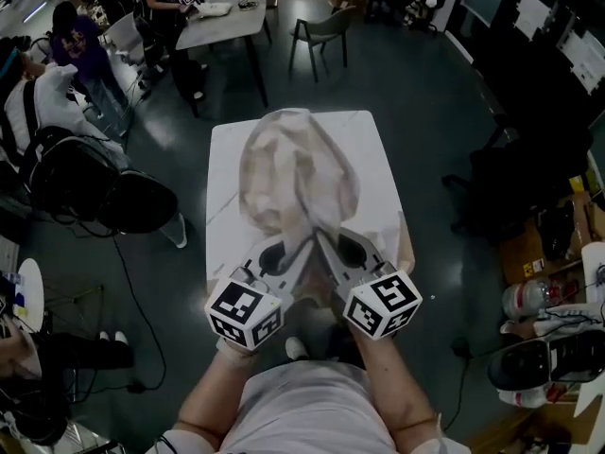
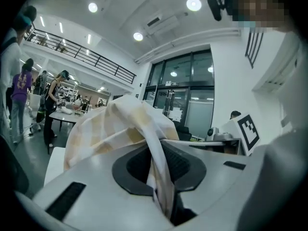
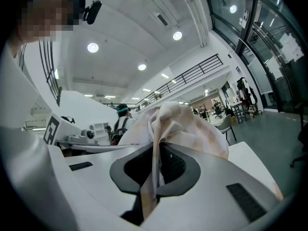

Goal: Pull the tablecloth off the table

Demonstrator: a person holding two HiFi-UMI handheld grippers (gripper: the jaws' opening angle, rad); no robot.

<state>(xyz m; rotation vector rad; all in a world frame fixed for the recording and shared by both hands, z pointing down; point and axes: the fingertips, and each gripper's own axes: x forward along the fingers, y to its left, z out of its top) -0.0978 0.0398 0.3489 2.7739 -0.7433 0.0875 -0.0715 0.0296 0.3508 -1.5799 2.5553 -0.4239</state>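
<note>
A pale cream tablecloth (image 1: 295, 176) with faint checks hangs bunched and lifted over the white table (image 1: 225, 168), drawn toward me. My left gripper (image 1: 280, 252) is shut on the cloth's near edge, and its fabric (image 2: 155, 153) runs pinched between the dark pads. Close beside it my right gripper (image 1: 338, 248) is shut on the same edge, where a fold (image 3: 155, 153) is squeezed between its jaws. Both grippers are raised above the table's near end and point roughly level. The far part of the cloth still rests on the tabletop.
A black chair (image 1: 104, 195) with a bag stands left of the table. Another table (image 1: 225, 19) and a grey chair (image 1: 326, 28) stand behind, with people at the far left. Boxes and bottles (image 1: 539, 301) crowd the right. My shoes (image 1: 297, 346) show below.
</note>
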